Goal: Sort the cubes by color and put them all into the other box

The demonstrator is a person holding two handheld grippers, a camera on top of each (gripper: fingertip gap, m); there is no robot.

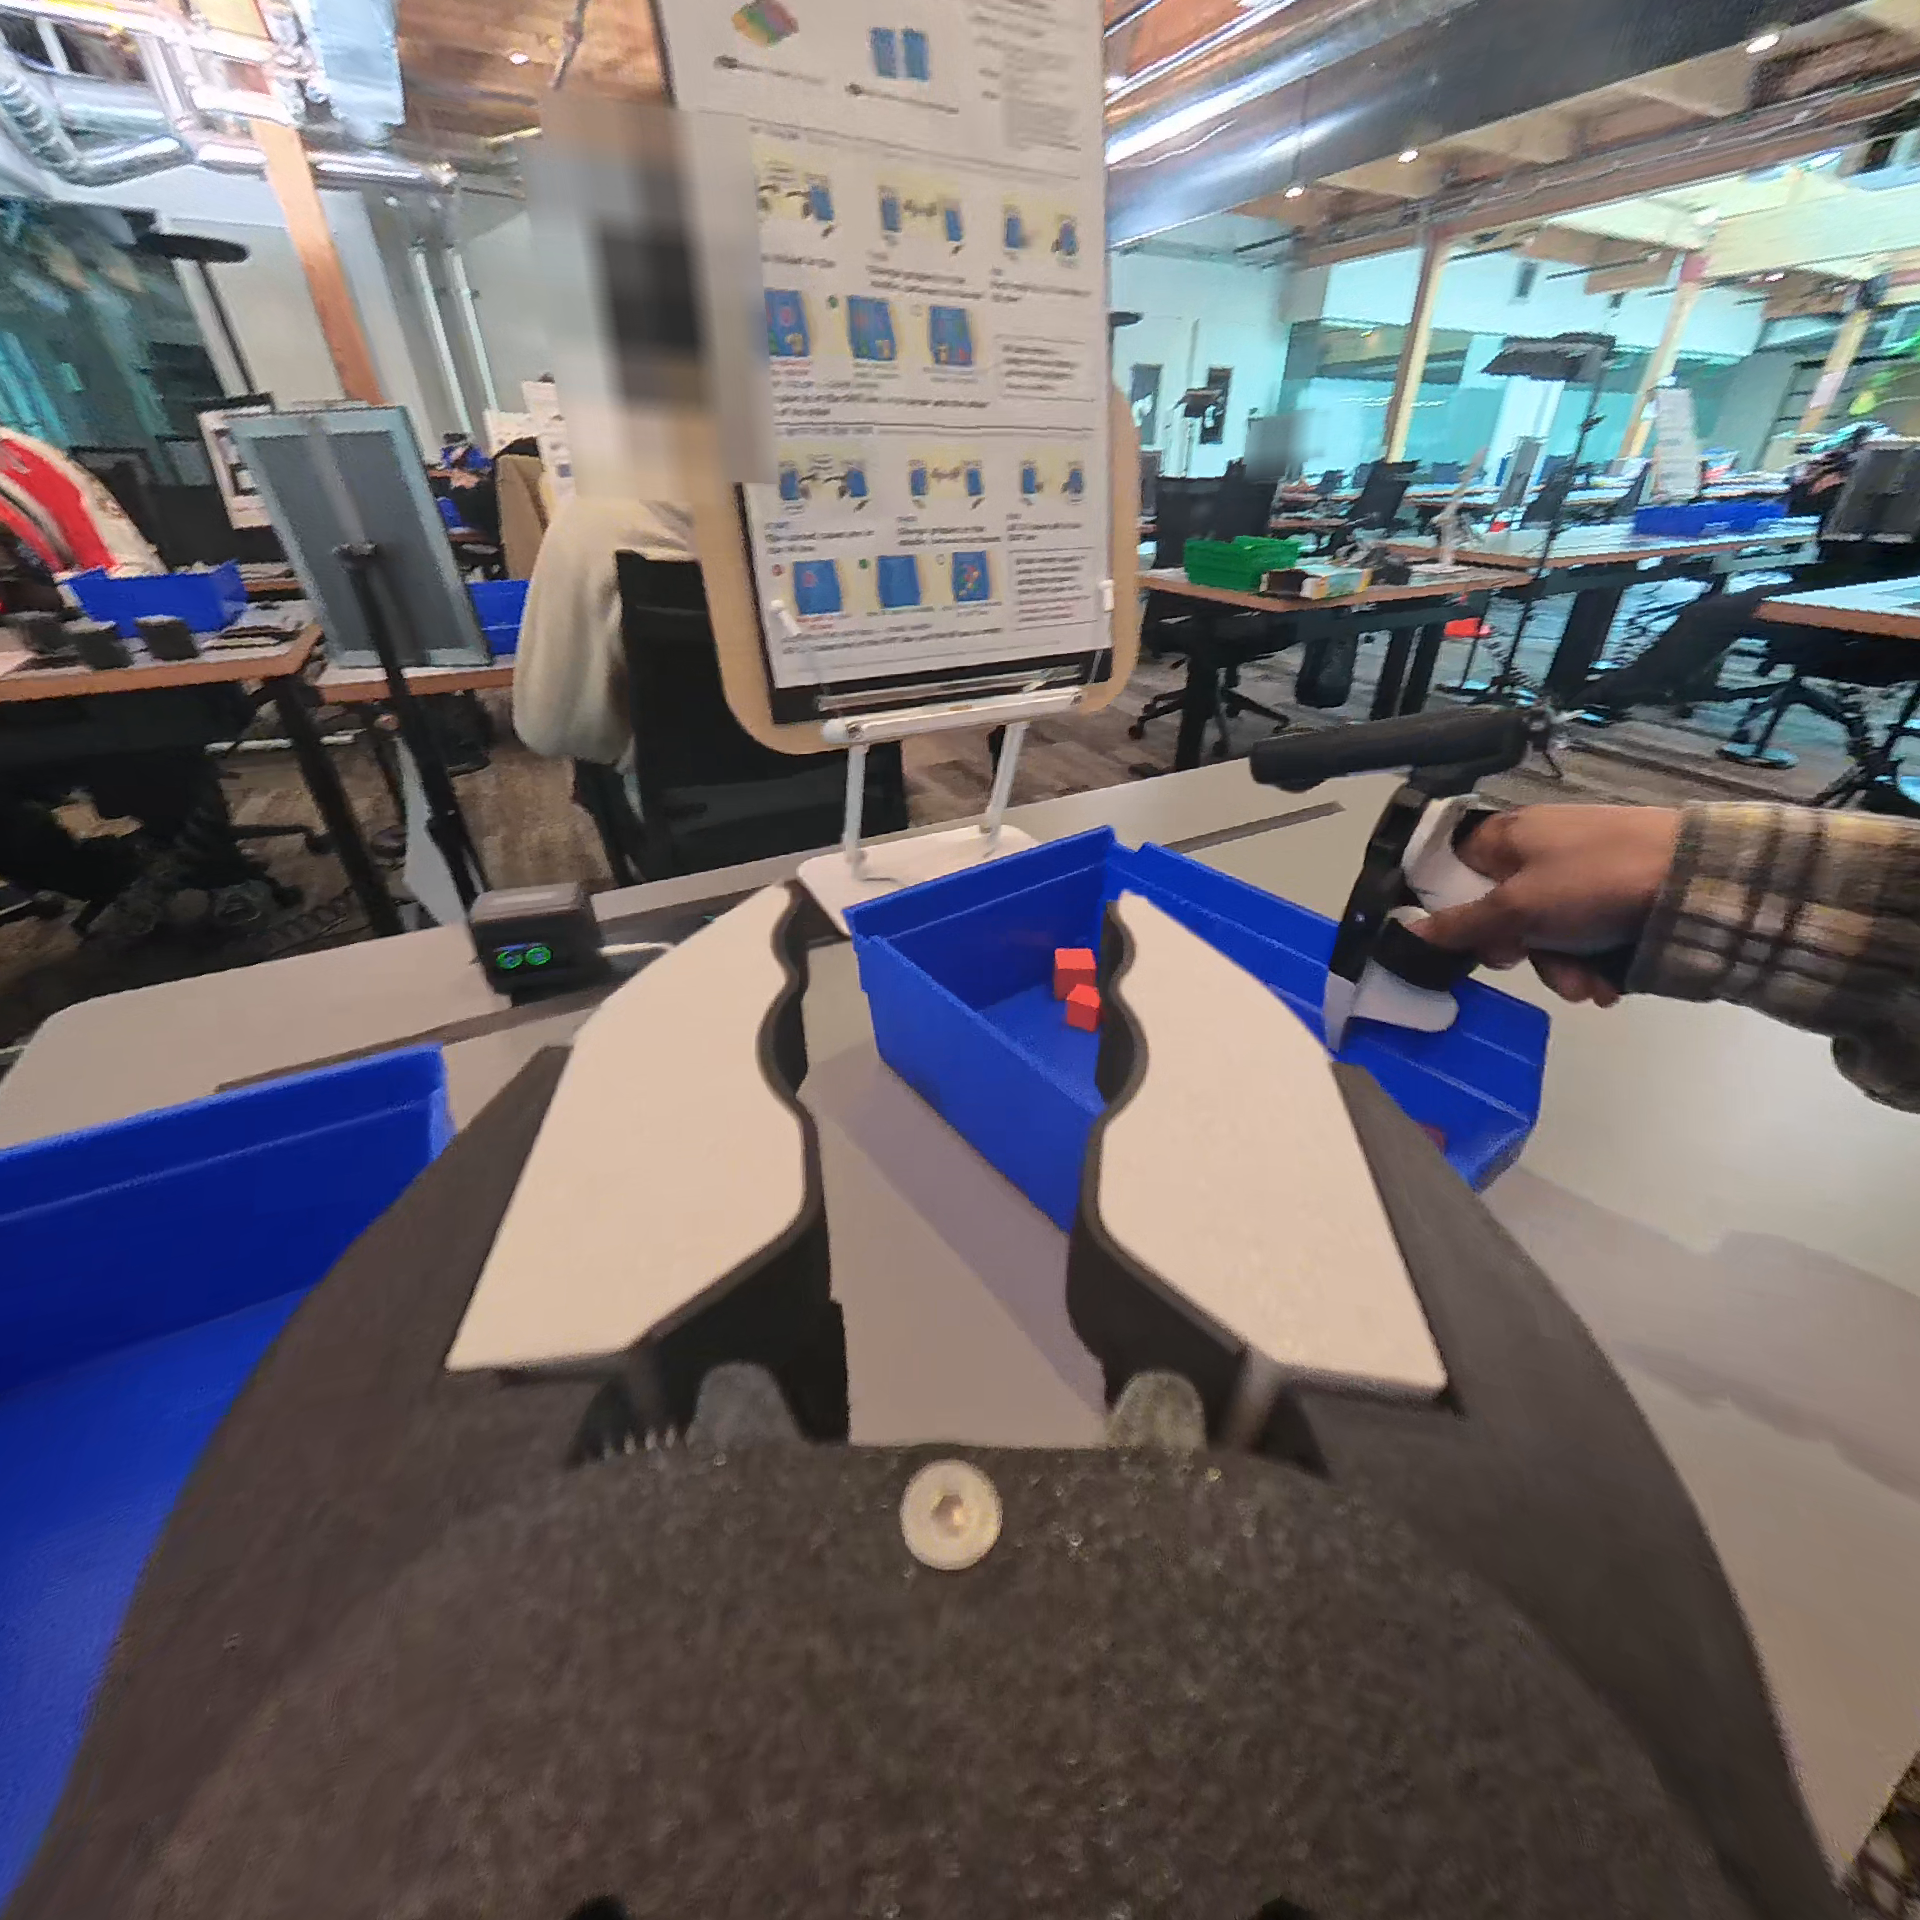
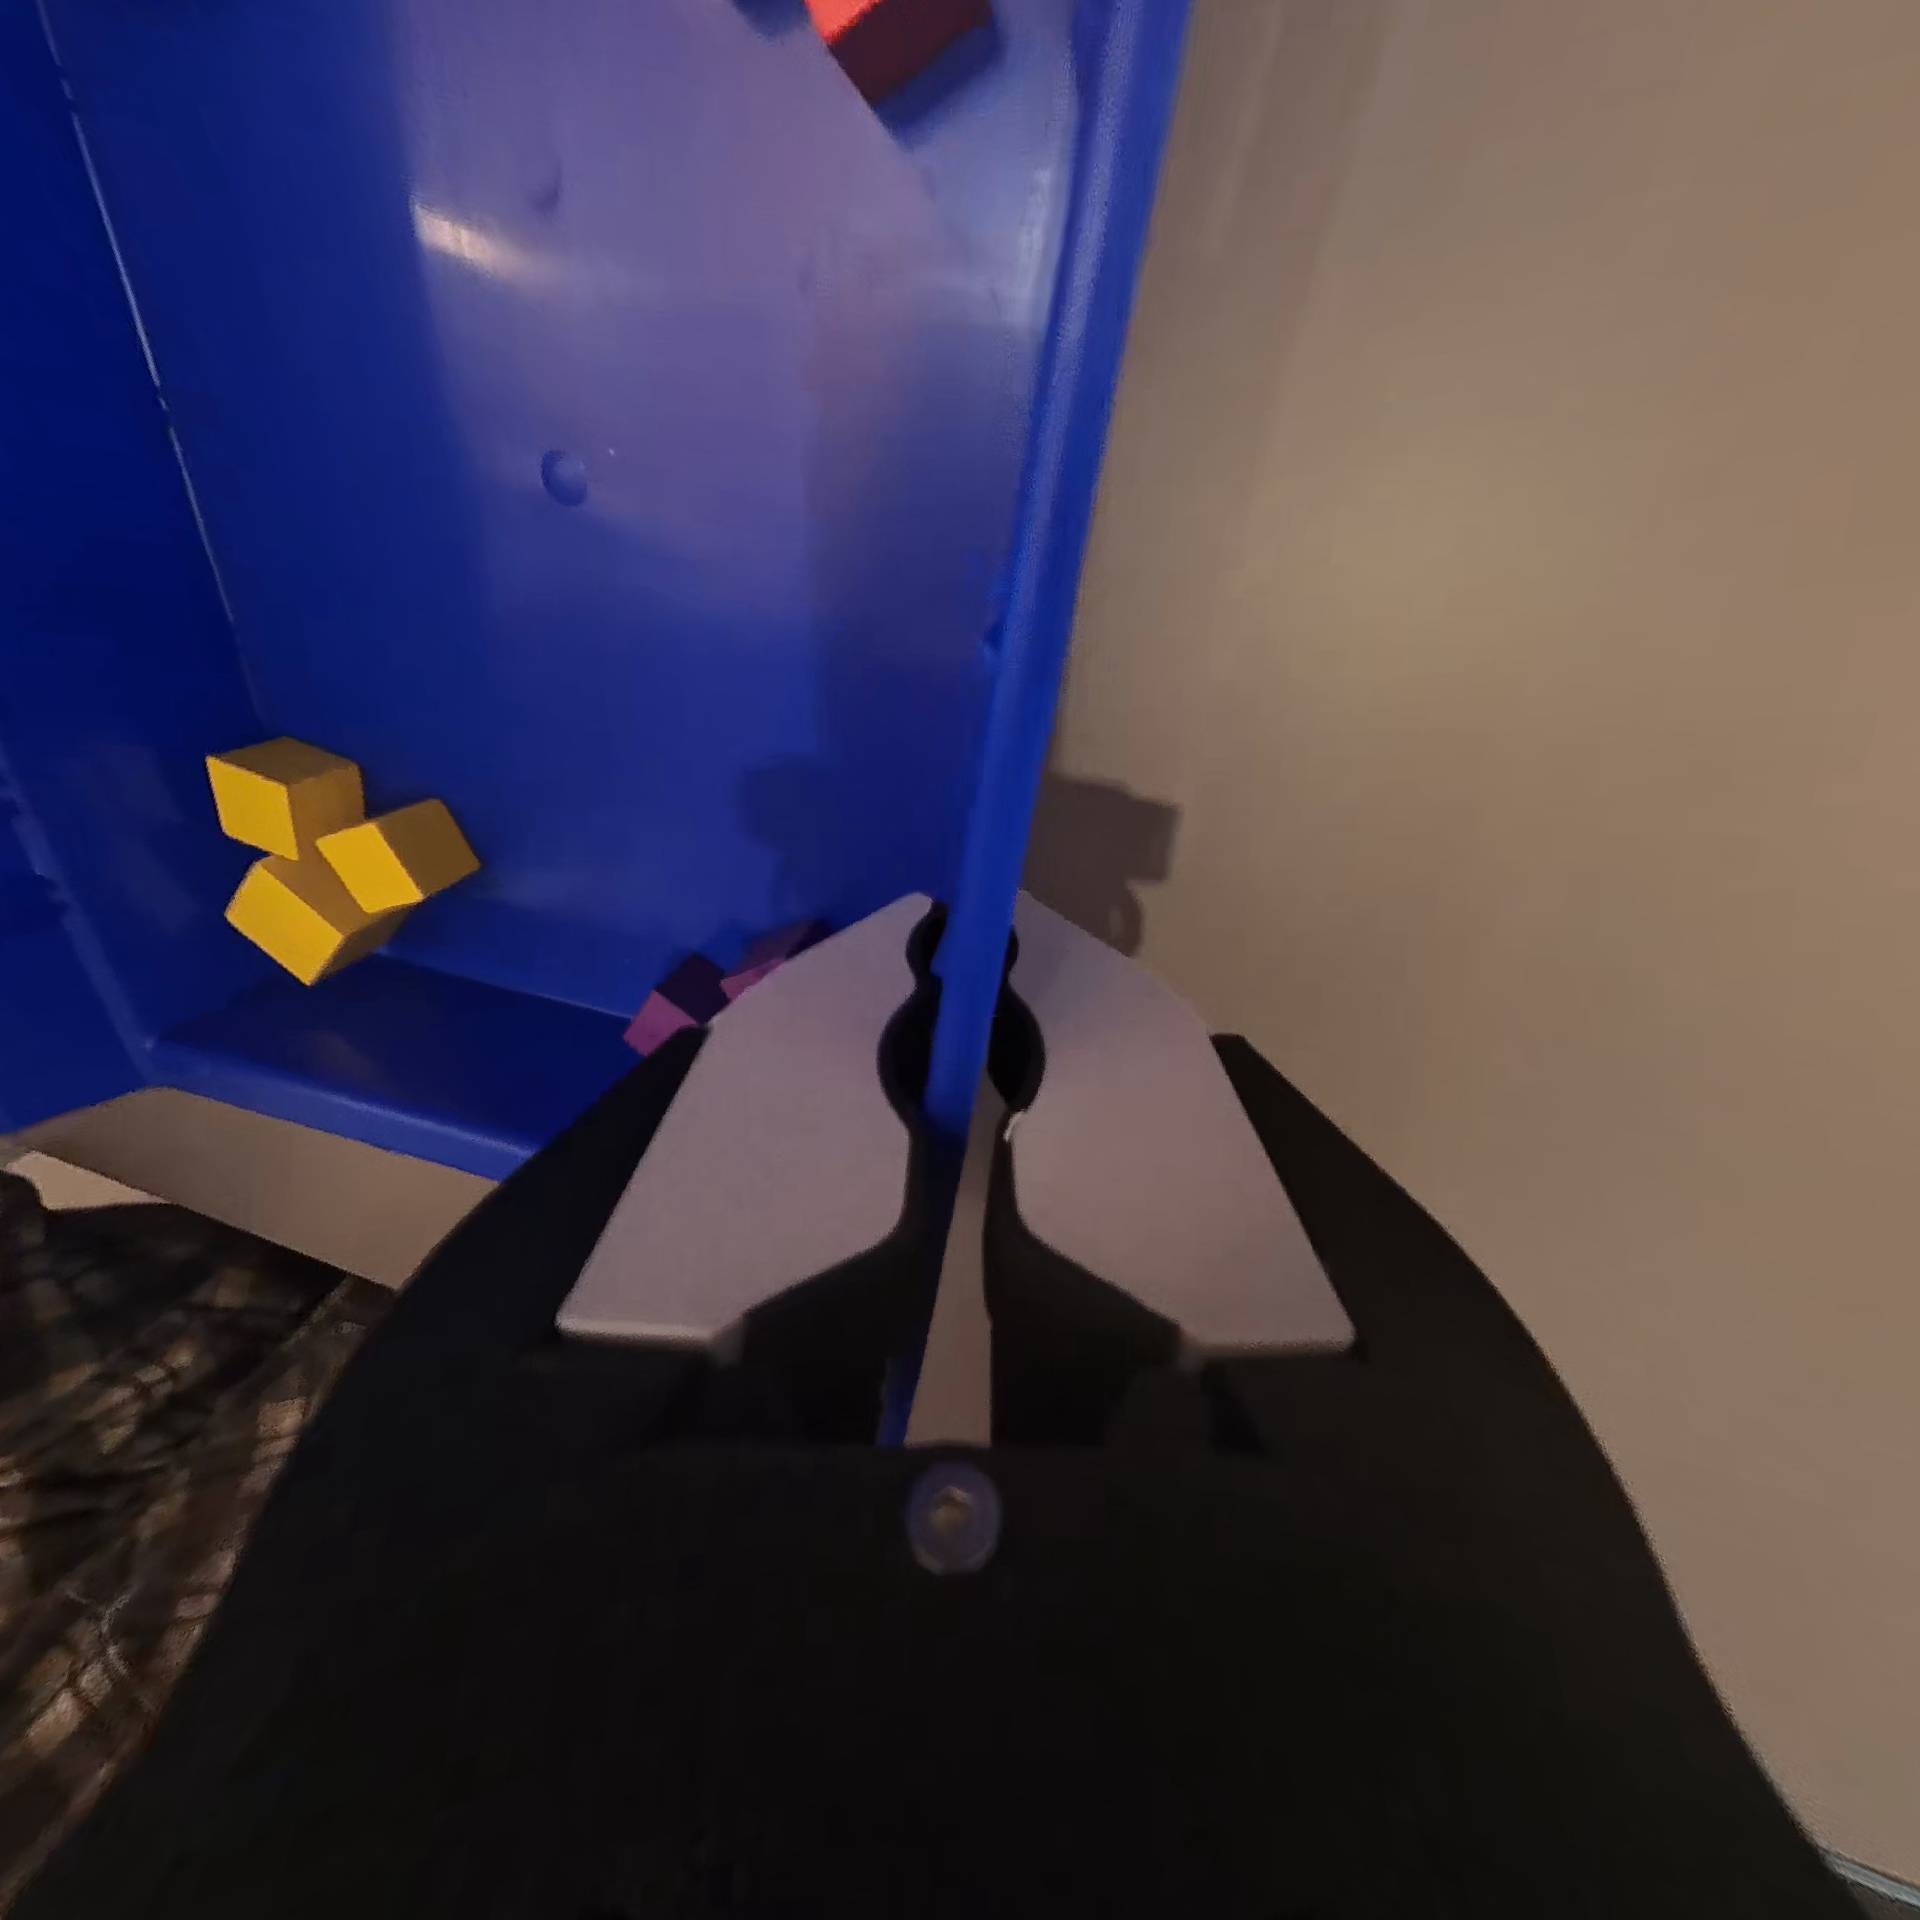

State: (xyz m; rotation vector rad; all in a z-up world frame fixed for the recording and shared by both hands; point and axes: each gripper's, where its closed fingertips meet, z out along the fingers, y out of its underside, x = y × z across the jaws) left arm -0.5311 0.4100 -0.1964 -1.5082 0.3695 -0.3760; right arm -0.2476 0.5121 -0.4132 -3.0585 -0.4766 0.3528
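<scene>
A blue box (image 1: 966, 1049) stands on the grey table ahead of my left gripper (image 1: 951, 925), which is open, empty and held above the table just short of the box. Two red cubes (image 1: 1078, 985) lie inside it. My right gripper (image 1: 1351, 1023), held by a hand, is shut on the box's right wall. In the right wrist view that gripper (image 2: 971, 920) pinches the thin blue wall (image 2: 1049, 520). Inside the box lie three yellow cubes (image 2: 322, 862) in a cluster, purple cubes (image 2: 691, 997) partly hidden by my left finger, and a red cube (image 2: 894, 31) at the far end.
A second blue box (image 1: 208, 1195) sits at the near left of the table. An instruction board on a white stand (image 1: 914, 416) rises behind the box. A small black device with green lights (image 1: 535, 935) sits at the table's far edge. A person sits behind the board.
</scene>
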